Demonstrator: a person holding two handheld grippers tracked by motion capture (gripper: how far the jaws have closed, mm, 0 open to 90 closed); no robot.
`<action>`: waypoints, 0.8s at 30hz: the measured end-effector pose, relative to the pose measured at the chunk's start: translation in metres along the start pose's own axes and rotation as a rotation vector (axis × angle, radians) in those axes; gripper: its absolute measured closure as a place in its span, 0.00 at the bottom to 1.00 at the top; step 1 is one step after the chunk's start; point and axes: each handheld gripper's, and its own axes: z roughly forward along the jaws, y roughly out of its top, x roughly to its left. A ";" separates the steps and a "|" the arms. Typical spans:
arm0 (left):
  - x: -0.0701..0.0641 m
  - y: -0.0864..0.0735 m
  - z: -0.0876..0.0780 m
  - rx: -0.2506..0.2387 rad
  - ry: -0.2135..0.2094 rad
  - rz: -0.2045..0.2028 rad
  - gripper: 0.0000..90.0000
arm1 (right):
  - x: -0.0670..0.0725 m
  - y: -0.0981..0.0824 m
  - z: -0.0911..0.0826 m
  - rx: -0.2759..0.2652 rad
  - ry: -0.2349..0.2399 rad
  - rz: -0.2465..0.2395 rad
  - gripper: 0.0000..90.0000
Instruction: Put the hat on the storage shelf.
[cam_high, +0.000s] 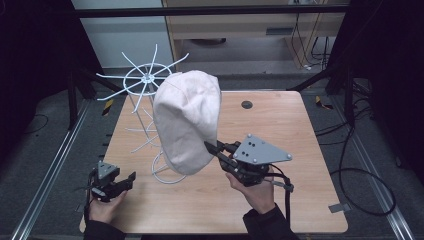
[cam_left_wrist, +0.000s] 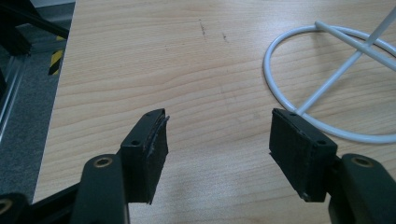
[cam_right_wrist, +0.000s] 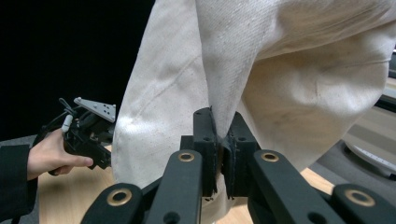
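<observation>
1. The bench (cam_high: 280, 200) is a pale wooden top that carries a white wire rack; bare wood lies to the near right.
2. The hat (cam_high: 187, 120), a cream cloth one, hangs over the middle of the bench, in front of the rack and raised off the wood. From the high view it seems draped against the rack's upper part, though I cannot tell whether it sits on a prong or is carried only by the grip.
3. The wire rack (cam_high: 145, 82) stands at the far left, with a spoked ring on top and a round wire foot (cam_left_wrist: 299, 84) on the wood.
4. The right tool (cam_high: 216, 149) comes in from the near right; its jaws are pressed together on a fold of the hat's cloth near the lower edge, as the right gripper view shows plainly (cam_right_wrist: 219, 154).
5. The left tool (cam_high: 125, 181) rests low at the near left corner, its jaws spread wide with nothing between them, just beside the rack's foot (cam_left_wrist: 219, 140).
6. Judgement: the step in hand looks like moving the hat on or off the rack. To do it well, keep the pinch firm on the doubled cloth, move the hat along the prong's line rather than across it, and let the free left tool steady the rack's foot so the light wire frame doesn't tip.
</observation>
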 end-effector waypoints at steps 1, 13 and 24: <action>0.000 0.000 0.000 0.000 0.000 0.000 0.41 | 0.001 -0.001 0.002 0.004 -0.001 0.002 0.93; 0.000 0.000 0.000 0.001 -0.001 0.001 0.41 | 0.003 -0.005 0.009 0.017 -0.019 0.029 0.73; 0.000 0.000 0.000 0.002 0.000 0.001 0.41 | -0.006 -0.023 -0.010 -0.011 -0.063 0.106 0.36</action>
